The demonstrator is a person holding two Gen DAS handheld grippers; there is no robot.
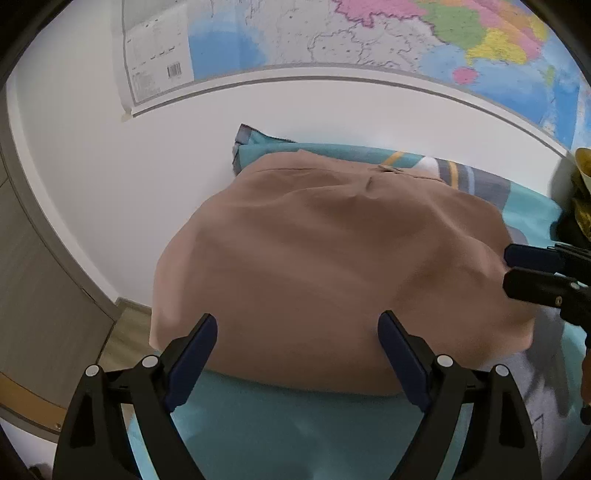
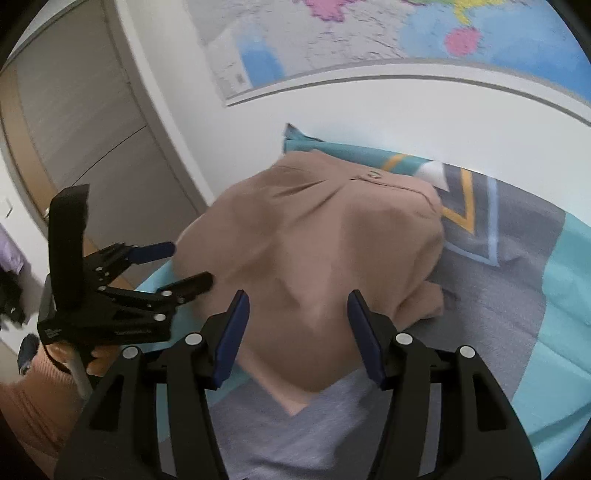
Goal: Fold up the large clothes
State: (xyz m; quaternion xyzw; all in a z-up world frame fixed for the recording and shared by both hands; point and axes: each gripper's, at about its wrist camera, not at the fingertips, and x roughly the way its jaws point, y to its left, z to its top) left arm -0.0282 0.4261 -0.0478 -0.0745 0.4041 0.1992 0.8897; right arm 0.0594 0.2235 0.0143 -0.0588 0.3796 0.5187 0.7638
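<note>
Covering the scene: a bed (image 1: 280, 435) dressed in a teal sheet with a grey, yellow and white chevron print, set against a white wall that carries a large coloured map (image 1: 369, 33).
Landmark: the tan woven-cloth garment (image 1: 332, 266), a large piece with a waistband and a metal button along its far edge; every place below is given from it.
Garment position: it lies on the bed, far edge near the wall, its left side hanging off the bed edge toward the wooden floor, near edge just in front of both grippers.
Second cloth: a light grey garment (image 2: 295, 424) lies under the tan one's near right corner and runs on toward the camera.
Progress: the tan garment looks doubled over into a rough, rounded block, still puffy and creased, so I judge at least one fold done, with smoothing and a further fold left; the grey piece looks untouched.
Left gripper (image 1: 297, 360): jaws wide, nothing between them, hovering over the tan garment's near edge.
Right gripper (image 2: 295, 332): jaws at a middling gap, tan cloth seen behind but no pad pressing on it; it sits at the garment's near right corner.
Containers: none in either view, so nothing to report inside.
</note>
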